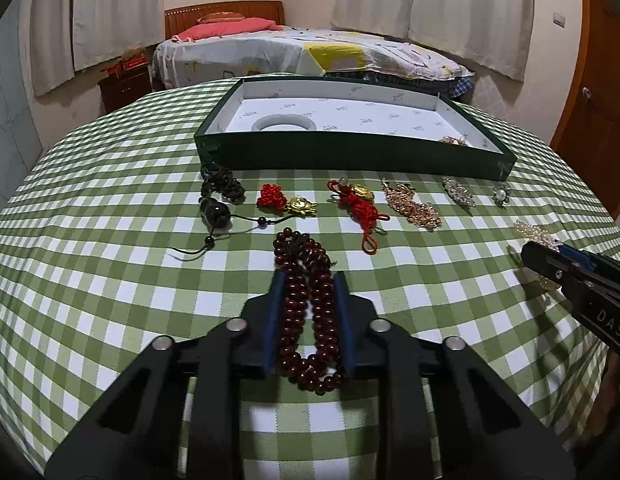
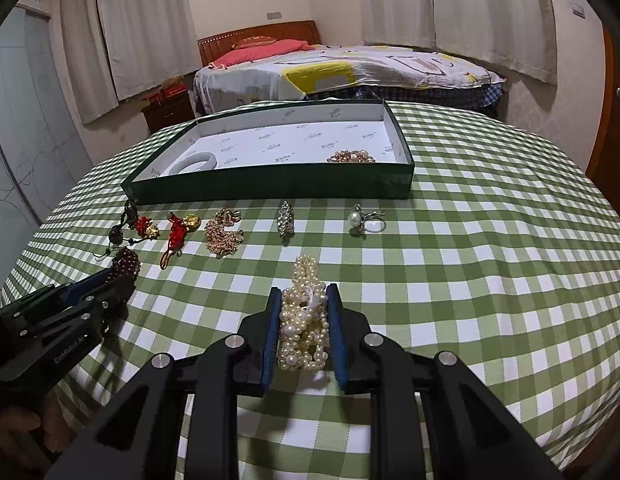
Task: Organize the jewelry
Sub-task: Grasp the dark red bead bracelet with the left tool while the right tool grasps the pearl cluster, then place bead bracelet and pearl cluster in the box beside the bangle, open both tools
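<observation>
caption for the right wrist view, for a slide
Right tool grips a pearl bracelet before the green jewelry box.

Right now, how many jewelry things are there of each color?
Dark red: 1, bead string between the left gripper fingers
Dark brown: 1, bead cord
Red with gold: 2, knot charm, knot charm
Gold: 2, chain, chain in box
Silver: 1, brooch
Pearl: 2, ring, pearl strand between the right gripper fingers
White: 1, bangle
Total: 10
</observation>
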`<action>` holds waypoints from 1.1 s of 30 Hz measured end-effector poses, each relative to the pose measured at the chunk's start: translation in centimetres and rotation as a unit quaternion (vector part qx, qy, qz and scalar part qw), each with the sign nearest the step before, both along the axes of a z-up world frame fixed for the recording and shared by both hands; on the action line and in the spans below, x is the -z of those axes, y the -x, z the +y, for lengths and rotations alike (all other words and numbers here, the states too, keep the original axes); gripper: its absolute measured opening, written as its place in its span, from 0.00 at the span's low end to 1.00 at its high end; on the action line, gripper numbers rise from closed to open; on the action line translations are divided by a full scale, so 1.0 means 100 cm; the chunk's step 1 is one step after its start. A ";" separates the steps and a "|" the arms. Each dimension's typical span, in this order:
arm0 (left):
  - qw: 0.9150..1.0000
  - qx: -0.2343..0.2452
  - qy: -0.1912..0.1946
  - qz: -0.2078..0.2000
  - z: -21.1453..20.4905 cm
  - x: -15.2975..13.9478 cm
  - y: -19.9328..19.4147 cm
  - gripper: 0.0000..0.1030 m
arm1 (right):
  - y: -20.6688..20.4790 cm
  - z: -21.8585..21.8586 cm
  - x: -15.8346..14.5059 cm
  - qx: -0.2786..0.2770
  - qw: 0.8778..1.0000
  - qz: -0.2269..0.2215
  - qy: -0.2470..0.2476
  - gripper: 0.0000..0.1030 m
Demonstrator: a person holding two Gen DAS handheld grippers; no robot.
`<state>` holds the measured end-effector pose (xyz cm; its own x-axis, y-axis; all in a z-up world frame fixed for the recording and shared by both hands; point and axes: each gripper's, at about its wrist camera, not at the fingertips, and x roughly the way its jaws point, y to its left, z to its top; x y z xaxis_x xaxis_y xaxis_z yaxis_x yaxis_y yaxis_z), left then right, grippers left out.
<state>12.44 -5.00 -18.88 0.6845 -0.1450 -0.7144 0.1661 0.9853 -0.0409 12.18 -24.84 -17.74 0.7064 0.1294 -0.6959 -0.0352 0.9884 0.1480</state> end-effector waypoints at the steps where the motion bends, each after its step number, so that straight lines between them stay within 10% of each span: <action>1: 1.000 0.000 0.001 0.000 0.000 0.000 0.000 0.20 | 0.000 0.000 0.000 -0.001 1.000 0.000 0.000 0.23; 33: 0.994 0.014 0.031 -0.106 -0.010 -0.081 -0.025 0.16 | -0.029 0.002 -0.071 -0.011 0.995 -0.096 0.004 0.23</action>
<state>14.93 -5.96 -10.81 0.8141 -0.2057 -0.5432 0.2051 0.9768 -0.0625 15.11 -24.60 -10.62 0.8241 0.1408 -0.5487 -0.0833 0.9882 0.1285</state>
